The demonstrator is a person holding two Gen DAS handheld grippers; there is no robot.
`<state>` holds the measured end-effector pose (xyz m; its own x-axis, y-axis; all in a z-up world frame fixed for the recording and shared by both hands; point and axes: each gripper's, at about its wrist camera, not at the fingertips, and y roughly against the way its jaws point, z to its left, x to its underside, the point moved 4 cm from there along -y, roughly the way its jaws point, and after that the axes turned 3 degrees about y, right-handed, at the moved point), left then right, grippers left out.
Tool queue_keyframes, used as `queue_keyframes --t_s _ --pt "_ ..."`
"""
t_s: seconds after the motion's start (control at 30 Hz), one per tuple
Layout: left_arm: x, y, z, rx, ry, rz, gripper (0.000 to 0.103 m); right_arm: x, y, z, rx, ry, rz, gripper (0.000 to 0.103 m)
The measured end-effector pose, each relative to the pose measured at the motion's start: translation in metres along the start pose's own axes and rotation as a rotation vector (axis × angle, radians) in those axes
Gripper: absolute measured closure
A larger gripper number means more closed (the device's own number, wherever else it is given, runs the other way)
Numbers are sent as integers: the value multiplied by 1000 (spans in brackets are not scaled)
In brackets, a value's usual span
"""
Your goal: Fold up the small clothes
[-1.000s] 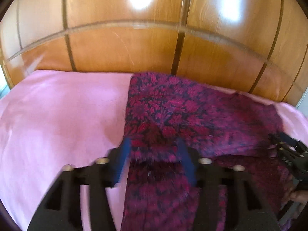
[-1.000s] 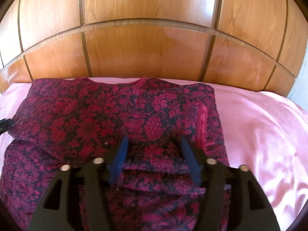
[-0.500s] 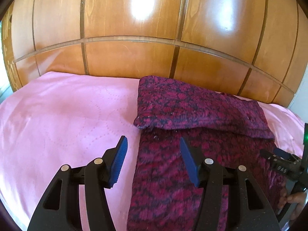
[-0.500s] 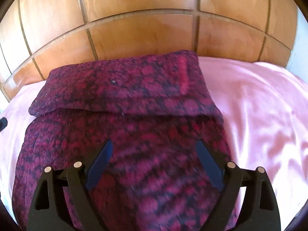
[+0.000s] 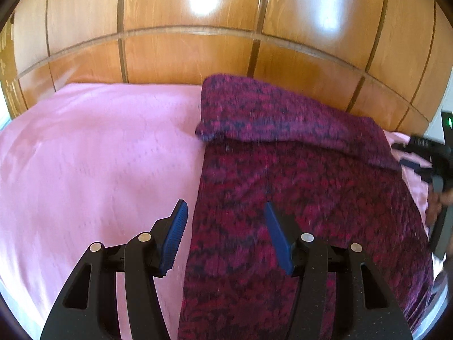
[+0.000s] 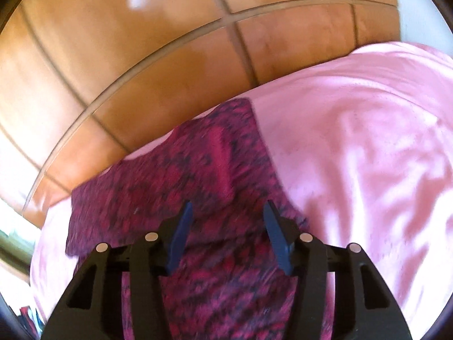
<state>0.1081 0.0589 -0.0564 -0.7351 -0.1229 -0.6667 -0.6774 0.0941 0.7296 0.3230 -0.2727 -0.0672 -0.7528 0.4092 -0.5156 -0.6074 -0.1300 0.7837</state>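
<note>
Although one fold can already be made out, the garment (image 5: 297, 187) is judged to be only partly folded. It is a dark red patterned piece of clothing, laid on a pink bedsheet (image 5: 93, 155) toward the far edge of the bed, just in front of a wooden headboard (image 5: 187, 56). Its far end is seen doubled back over the rest, so that a thick rolled edge (image 5: 283, 127) runs across it near the headboard, while the nearer part is spread flat toward the near edge of the bed and out of the bottom of both views. The left gripper (image 5: 225, 238) is held above the garment's left edge with its jaws about half open and nothing between the pads (image 5: 174, 238); the cloth is passed under them, not gripped. The right gripper (image 6: 228, 235) is tilted over the garment's right side, near the folded-over band, and its jaws are closing, yet no cloth is seen caught between its pads (image 6: 276, 235), though the view is blurred. In the left view the right gripper is also seen at the garment's right edge. What is left, as far as can be judged, is at least one more fold of the long near part, so that a compact bundle is made.
</note>
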Motion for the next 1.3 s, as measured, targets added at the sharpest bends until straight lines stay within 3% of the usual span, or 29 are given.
queue_keyframes --t_s 0.17,0.3,0.43,0.5,0.6,0.67,0.8,0.9,1.0,1.17,1.3 --pt "19 -4 5 11 4 38 48 -13 -2 2 1 18 -7 53" --pt "25 -5 9 11 18 56 48 -11 -19 7 24 71 39 53" --pt "25 -1 12 11 11 52 48 -5 -29 16 25 121 59 88" --pt "26 -1 15 17 15 62 48 -5 -22 21 53 163 32 91" --pt "31 2 21 27 17 76 48 1 -9 20 91 194 3 92" --pt "36 6 25 22 8 83 48 8 -17 16 144 215 25 92" --pt "46 14 36 35 -2 108 48 11 -26 10 161 211 44 91" --pt "55 25 41 104 8 126 48 11 -16 10 116 195 47 85" --pt "65 33 41 191 0 156 48 13 2 2 64 202 50 58" --pt "85 37 33 260 -63 212 48 40 30 -22 30 221 108 57" --pt "93 42 33 289 -72 228 48 81 54 -52 -9 200 193 60"
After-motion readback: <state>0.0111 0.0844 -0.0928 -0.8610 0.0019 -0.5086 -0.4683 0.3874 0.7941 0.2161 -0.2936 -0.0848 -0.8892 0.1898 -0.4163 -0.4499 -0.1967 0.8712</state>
